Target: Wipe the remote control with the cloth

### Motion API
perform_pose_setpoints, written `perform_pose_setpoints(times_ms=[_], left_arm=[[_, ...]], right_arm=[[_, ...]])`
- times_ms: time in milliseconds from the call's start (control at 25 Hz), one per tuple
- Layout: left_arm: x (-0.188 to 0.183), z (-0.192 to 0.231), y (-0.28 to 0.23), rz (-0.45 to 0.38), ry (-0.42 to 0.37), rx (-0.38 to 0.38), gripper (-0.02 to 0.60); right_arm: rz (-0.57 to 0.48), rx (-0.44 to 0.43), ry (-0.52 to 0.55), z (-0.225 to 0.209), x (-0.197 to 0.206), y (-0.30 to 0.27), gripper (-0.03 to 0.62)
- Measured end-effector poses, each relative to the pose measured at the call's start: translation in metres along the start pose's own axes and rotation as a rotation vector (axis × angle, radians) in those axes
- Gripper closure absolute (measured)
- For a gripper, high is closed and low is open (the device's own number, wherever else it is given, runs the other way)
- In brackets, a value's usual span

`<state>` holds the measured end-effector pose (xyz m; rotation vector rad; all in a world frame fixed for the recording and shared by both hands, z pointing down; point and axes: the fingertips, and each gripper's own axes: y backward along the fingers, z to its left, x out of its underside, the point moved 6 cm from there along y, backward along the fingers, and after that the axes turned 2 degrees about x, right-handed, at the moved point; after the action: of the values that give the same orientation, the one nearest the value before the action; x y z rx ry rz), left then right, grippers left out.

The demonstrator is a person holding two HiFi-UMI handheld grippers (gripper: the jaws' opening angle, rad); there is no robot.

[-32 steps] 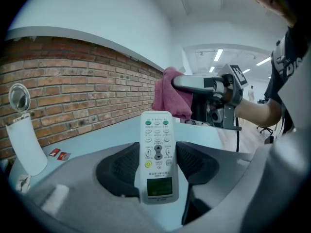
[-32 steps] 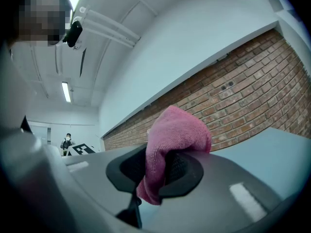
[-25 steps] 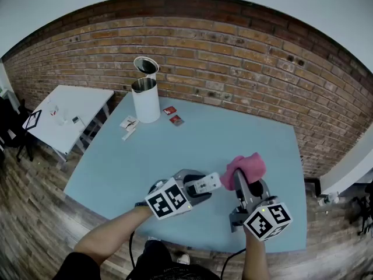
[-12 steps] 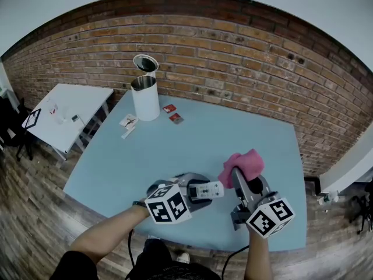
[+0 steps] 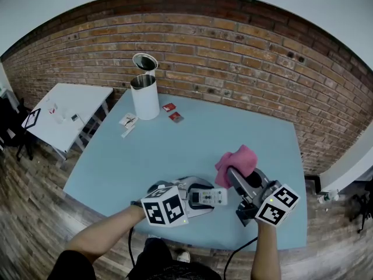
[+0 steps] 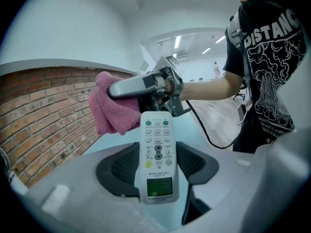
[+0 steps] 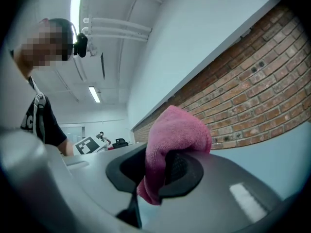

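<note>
From the head we look steeply down on the table [image 5: 175, 150]; both gripper views sit close behind their jaws, sharing the cloth [image 6: 114, 111].

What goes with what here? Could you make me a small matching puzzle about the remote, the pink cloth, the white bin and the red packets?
Things:
1 remote control
2 pink cloth
3 white bin
4 red packets

States:
A standing upright, lid up
B clamped in the right gripper
C lying flat beside the bin
D clamped in the left gripper

Pairs: 1-D, 2-B, 3-A, 4-C
</note>
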<state>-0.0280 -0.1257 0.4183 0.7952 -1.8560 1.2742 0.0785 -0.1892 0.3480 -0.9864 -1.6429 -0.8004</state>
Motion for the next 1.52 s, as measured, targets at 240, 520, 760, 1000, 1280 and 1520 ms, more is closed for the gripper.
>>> perform_pose_setpoints(times_ms=[240,520,760,1000,1280,1520], left_arm=[[-0.011,-0.004,0.003,-0.046,0.009,0.021,0.337],[-0.036,-0.013,0.012,-0.167,0.027,0.044,0.337],[-0.052,-0.015,0.016,-0.215,0.023,0.056,0.337],[-0.059,-0.017,0.017,-0.231,0.009,0.063,0.337],[-0.067,-0.017,0.018,-0.243,-0.015,0.058,0.337],[-0.063,-0.010,0.020,-0.235,-0.013,0.037,0.337]], right_arm=[[0.016,-0.073,-0.078,0.000,0.015,-0.008,0.531],[-0.051,-0.032,-0.363,-0.026,0.034,-0.006,0.531],[-0.026,-0.233,-0.550,-0.016,0.055,-0.015,0.533],[0.035,-0.261,-0.545,-0.006,0.069,-0.022,0.531],[0.079,-0.263,-0.583,0.000,0.088,-0.030,0.531],[0.103,-0.272,-0.614,0.004,0.103,-0.033,0.531]])
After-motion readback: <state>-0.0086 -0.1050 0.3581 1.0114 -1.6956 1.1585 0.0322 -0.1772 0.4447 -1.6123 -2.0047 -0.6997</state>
